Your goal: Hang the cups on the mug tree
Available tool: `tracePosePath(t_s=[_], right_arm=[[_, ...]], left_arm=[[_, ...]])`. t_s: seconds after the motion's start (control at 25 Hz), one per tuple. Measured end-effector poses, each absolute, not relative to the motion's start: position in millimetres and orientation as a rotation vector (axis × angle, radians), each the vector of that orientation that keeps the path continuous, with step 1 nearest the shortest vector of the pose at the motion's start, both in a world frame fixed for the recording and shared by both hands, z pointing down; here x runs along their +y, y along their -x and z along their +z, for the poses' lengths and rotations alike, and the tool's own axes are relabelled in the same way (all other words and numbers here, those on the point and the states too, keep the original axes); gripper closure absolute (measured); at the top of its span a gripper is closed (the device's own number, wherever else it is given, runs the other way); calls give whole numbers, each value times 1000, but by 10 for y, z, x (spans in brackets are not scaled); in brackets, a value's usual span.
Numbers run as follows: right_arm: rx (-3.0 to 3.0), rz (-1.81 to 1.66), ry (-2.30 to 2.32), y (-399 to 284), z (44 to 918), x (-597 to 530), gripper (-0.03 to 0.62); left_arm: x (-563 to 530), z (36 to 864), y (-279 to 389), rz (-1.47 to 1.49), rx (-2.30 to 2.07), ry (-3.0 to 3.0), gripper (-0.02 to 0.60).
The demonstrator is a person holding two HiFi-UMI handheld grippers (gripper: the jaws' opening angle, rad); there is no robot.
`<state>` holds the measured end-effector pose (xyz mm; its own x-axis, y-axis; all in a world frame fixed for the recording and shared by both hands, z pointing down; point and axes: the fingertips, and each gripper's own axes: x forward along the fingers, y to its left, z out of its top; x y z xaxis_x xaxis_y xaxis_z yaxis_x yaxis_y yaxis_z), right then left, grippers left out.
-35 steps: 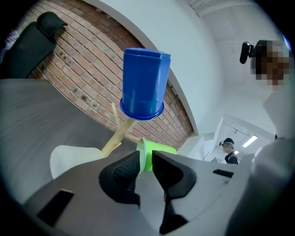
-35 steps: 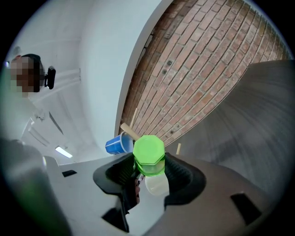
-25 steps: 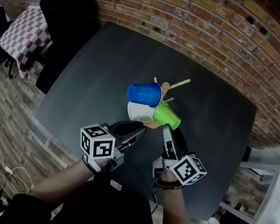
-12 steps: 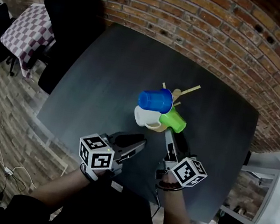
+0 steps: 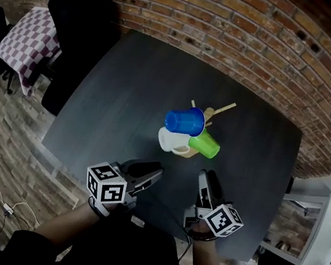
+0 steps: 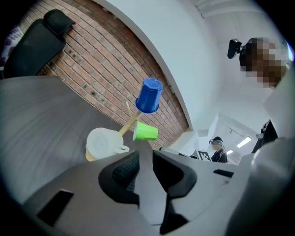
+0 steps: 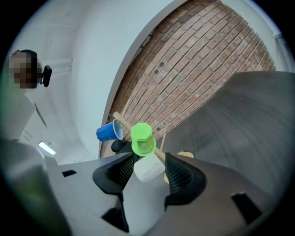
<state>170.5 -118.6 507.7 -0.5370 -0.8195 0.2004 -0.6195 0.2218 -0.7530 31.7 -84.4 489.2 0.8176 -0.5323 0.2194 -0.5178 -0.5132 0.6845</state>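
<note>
Mug tree (image 5: 222, 109): wooden, standing right of centre on the dark desk (image 5: 122, 89), with 1 bare peg pointing far-right. It carries 3 cups. The blue cup (image 5: 185, 121) is slipped mouth-first over an upper peg, so the tilt of the peg keeps it on. The green cup (image 5: 205, 144) sits the same way on a lower peg at the right. The white cup (image 5: 169, 140) sits low at the left against the base; whether its handle is hooked on a peg or it merely rests there cannot be told. No loose cup is visible on the desk, so the hanging looks done. Left claw (image 5: 153, 174): jaws narrowly parted, empty, at the near edge, well apart from the tree. Right claw (image 5: 209, 179): jaws wide apart, empty, aimed at the tree; the white cup lines up between them only by sightline. Both probably idle because nothing is left to carry.
</note>
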Motion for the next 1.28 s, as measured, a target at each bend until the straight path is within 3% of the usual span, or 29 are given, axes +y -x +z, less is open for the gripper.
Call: tracePosePath(t_s=[0.16, 0.32, 0.48, 1.28], right_arm=[[2276, -1257, 1307, -1540, 5048, -944, 371], [2421, -1209, 1273, -1234, 4973, -720, 475], [2662, -1087, 1276, -917, 4897, -526, 521], [2898, -903, 1293, -181, 4771, -356, 534]], left_arm=[[-699, 4969, -222, 90, -804, -2252, 500], [-572, 4967, -159, 159, -835, -2292, 500], [-491, 4893, -124, 173, -831, -2318, 500], [-144, 4765, 20, 93, -696, -2359, 500]])
